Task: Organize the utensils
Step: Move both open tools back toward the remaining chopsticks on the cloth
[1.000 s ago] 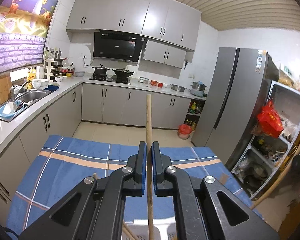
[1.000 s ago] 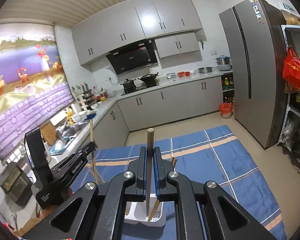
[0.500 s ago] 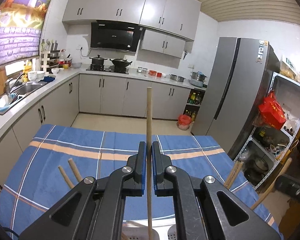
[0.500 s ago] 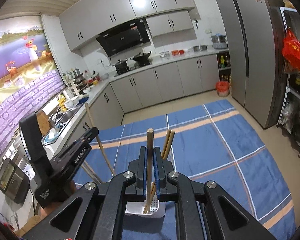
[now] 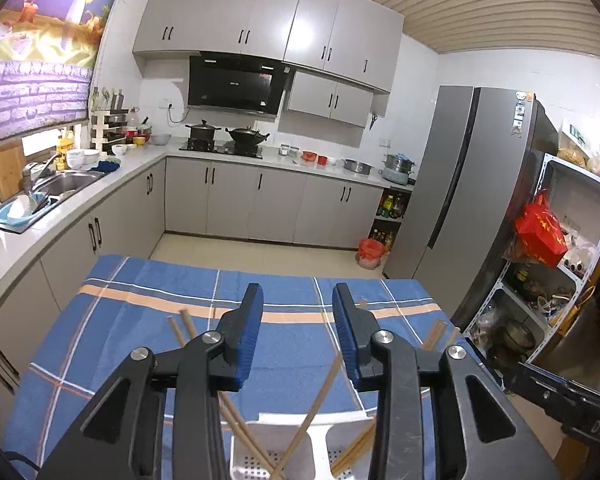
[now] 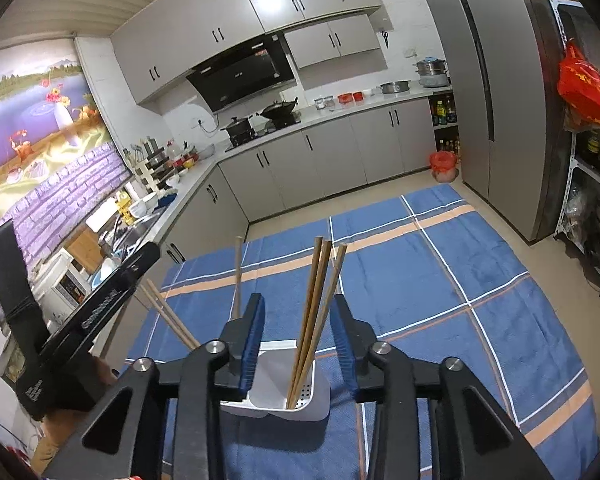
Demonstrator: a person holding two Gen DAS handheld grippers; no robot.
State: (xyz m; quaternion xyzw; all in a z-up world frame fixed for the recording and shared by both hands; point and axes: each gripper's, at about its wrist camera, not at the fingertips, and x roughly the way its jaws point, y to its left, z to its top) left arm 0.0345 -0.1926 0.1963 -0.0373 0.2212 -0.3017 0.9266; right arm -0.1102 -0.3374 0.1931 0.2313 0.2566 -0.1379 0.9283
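1. Both grippers hung over the white holder (image 6: 284, 396) on the blue checked cloth (image 6: 440, 280).
2. My left gripper (image 5: 298, 334) had its jaws opening; nothing was pressed between the pads. Chopsticks (image 5: 312, 412) leaned loose in the holder just below it.
3. My right gripper (image 6: 296, 340) was opening too. A bundle of chopsticks (image 6: 316, 300) stood between the jaws, touching neither pad as far as I could see.
4. Long axis of the sticks: near upright, tips tilted away from me, feet in the right compartment.
5. More sticks leaned out to the left side.
6. Judgement: both releases were done; each gripper should lift straight up along the sticks to clear them.
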